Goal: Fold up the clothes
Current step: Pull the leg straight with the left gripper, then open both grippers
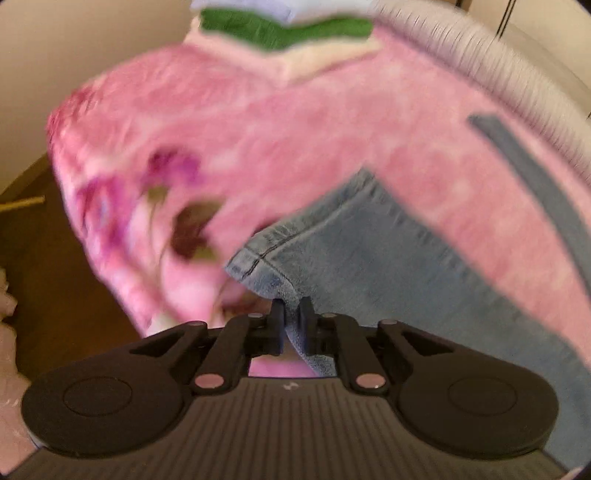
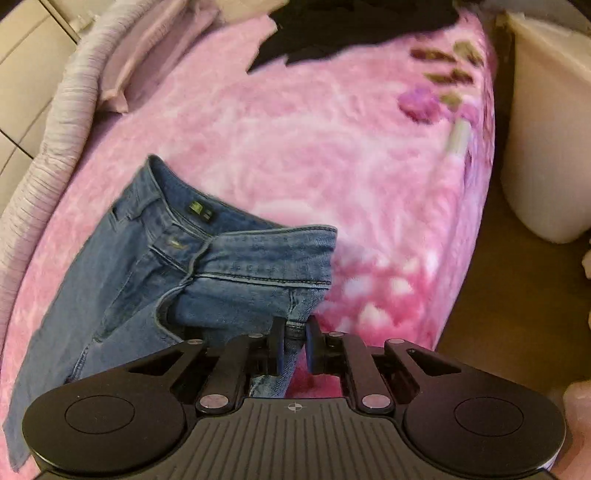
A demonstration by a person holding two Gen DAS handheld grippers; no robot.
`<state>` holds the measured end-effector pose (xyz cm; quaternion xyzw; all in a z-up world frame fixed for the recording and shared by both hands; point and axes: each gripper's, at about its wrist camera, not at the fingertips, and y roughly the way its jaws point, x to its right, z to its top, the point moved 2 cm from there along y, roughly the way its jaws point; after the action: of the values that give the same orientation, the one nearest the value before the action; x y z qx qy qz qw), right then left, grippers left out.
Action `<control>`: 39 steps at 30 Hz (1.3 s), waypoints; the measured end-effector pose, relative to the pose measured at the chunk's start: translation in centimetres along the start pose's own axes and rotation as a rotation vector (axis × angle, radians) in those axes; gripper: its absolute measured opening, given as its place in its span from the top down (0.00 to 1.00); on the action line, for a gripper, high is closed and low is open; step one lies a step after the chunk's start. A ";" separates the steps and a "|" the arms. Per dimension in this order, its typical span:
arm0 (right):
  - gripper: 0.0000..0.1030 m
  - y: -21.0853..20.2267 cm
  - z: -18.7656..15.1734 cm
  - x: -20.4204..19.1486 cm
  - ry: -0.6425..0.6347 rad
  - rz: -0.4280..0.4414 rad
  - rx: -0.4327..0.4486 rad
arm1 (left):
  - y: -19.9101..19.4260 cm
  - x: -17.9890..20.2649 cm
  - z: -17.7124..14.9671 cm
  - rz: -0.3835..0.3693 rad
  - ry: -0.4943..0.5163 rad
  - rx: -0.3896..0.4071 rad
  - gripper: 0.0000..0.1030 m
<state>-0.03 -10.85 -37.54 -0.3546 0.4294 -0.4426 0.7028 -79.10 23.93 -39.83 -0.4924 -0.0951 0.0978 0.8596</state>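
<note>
Left wrist view: the left tool (image 1: pixel 291 314) is closed on a fold of light blue denim, the cloth pinched between its two black fingers (image 1: pixel 276 317). This is the hem end of a leg of the jeans (image 1: pixel 369 266), which runs up and to the right from the tool across the pink blanket (image 1: pixel 258 122). The blanket is plush, with a purple flower print at its left side. The picture is blurred. At the far end of the bed lies a stack of folded clothes (image 1: pixel 288 26), with a green piece under a pale blue one. A ribbed pale cover (image 1: pixel 498 66) edges the blanket at the right. Brown floor (image 1: pixel 55 288) shows at the left.

Right wrist view: the right tool (image 2: pixel 295 332) is closed on the jeans (image 2: pixel 147 266) near the waistband (image 2: pixel 273 251), with denim clamped between its fingers (image 2: pixel 277 336). The waistband is partly raised and folded over; the rest of the garment lies flat on the pink blanket (image 2: pixel 314 140), reaching toward the lower left. A dark garment (image 2: pixel 351 29) lies at the far end of the bed. A white container (image 2: pixel 546 147) stands on the floor at the right.
</note>
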 end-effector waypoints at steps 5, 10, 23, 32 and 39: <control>0.72 -0.8 0.2 -1.0 -0.141 -0.051 0.035 | -3.1 2.9 0.1 0.102 0.215 0.093 0.81; 0.65 -4.3 -2.0 -4.6 -0.527 -0.154 0.258 | -5.6 6.1 -2.0 0.183 0.307 0.198 0.77; 0.62 -4.5 -0.1 0.4 -0.510 -0.055 -0.142 | -10.3 5.4 -6.0 0.340 0.184 0.021 0.73; 0.59 -13.7 -0.1 -3.0 -0.700 0.130 -0.208 | -26.0 15.5 -13.5 -0.052 0.284 -0.028 0.69; 0.46 -19.7 -0.2 -5.4 -0.839 0.231 -0.237 | -32.4 21.7 -17.3 -0.137 0.437 -0.017 0.61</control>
<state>-7.78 -12.95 -18.73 -0.5313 0.1920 -0.1270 0.8153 -51.27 -0.79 -18.92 -0.5015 0.0591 -0.0705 0.8602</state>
